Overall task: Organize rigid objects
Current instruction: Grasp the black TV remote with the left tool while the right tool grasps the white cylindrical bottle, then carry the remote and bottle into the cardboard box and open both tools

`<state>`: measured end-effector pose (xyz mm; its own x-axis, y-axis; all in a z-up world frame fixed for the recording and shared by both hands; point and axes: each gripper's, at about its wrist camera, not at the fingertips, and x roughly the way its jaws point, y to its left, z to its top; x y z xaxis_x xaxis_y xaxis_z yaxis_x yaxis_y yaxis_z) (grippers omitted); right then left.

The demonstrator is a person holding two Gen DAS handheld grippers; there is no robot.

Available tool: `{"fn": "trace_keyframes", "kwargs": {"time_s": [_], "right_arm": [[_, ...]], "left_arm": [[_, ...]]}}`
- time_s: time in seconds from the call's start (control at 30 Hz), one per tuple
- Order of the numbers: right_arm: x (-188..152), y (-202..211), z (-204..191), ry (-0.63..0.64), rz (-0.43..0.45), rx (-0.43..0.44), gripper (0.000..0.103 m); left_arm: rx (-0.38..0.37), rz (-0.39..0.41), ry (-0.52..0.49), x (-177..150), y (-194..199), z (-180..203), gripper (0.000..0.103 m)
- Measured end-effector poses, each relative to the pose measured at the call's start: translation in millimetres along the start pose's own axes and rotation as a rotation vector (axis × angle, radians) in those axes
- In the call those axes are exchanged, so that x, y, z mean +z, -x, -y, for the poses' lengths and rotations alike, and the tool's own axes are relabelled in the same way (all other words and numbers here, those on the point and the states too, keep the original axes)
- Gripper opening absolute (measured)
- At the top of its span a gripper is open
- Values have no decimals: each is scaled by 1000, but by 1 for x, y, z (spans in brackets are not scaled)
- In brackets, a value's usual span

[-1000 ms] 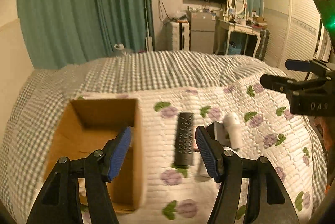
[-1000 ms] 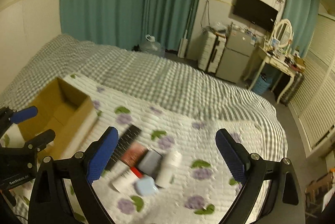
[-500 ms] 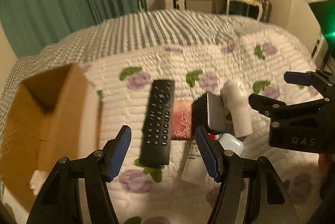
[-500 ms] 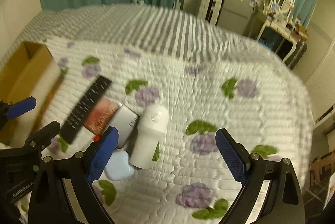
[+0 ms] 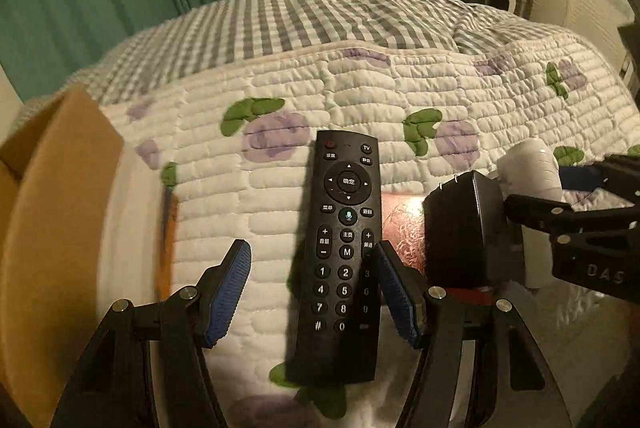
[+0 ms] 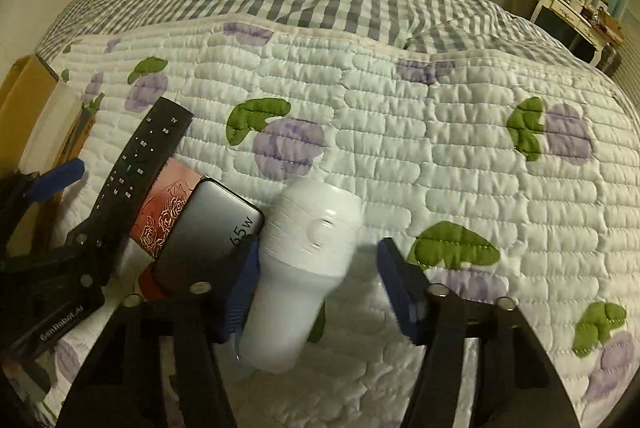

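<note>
Both grippers have come down close over the quilted flowered bed [image 6: 440,156]. The left gripper [image 5: 314,292] stands spread around the black plastic remote control [image 5: 340,252]. The right gripper [image 6: 316,288] has just been closing around the white plastic bottle [image 6: 304,268]; its right pad is apart, so the smooth bottle may roll away against the grey 65W charger [image 6: 208,228].

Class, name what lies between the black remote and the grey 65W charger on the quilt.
A pink-red box with a rose pattern lies between the remote and the charger. The right wrist view shows it best.
</note>
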<state>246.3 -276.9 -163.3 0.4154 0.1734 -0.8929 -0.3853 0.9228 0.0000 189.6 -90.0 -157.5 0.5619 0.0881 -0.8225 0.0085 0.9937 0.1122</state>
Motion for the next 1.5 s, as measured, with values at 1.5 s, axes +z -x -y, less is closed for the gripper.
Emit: {"fn": "trace_keyframes", "kwargs": {"time_s": [1.5], "right_arm": [[19,201,-83,113,304,-70,46]], "left_arm": [[-123,247,39,16,195,-64,42]]}}
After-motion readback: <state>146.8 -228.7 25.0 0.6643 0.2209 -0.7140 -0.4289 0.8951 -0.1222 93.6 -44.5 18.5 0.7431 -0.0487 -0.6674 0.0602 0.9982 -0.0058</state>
